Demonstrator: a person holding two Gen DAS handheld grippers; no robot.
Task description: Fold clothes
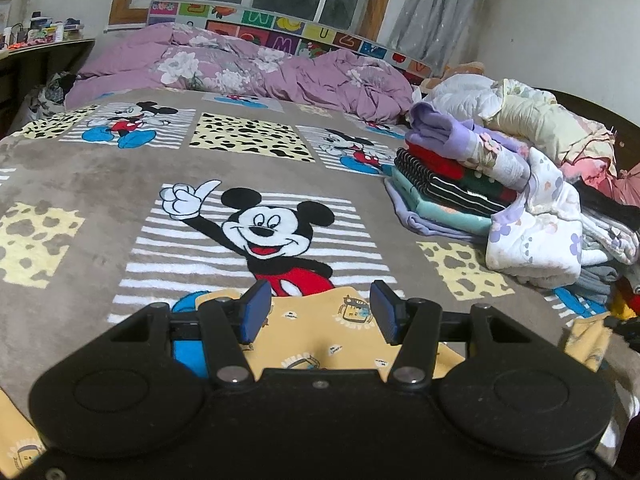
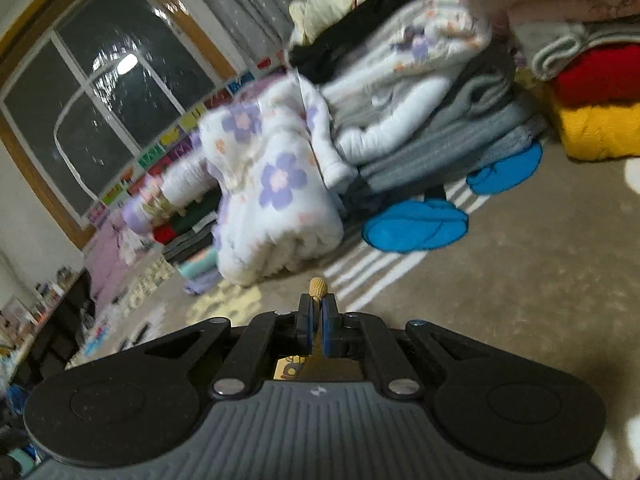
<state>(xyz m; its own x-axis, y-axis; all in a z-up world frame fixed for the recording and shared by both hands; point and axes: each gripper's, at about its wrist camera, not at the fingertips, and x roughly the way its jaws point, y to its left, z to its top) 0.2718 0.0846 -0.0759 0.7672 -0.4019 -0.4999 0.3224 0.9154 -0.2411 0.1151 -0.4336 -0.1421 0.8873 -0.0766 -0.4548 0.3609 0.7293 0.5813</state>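
Observation:
A yellow garment [image 1: 320, 336] with small cartoon prints lies on the Mickey Mouse blanket [image 1: 100, 184], right under my left gripper [image 1: 320, 308]. Its blue pads [image 1: 256, 308] stand apart, and the yellow cloth lies flat below the gap between them. Another bit of the yellow garment [image 1: 588, 340] shows at the right edge. In the right wrist view, my right gripper [image 2: 318, 308] is shut on the yellow garment. A ribbed yellow cuff [image 2: 318, 287] pokes out beyond the pads, and more yellow cloth [image 2: 296, 364] hangs behind them. That view is tilted and motion-blurred.
A stack of folded clothes [image 1: 452, 176] and a white quilted garment with purple flowers [image 1: 536, 216] sit on the bed's right side. The flowered garment [image 2: 276, 192], grey folded items [image 2: 460, 140] and yellow and red knits [image 2: 600, 128] lie ahead of the right gripper. A purple duvet [image 1: 240, 64] is bunched at the headboard.

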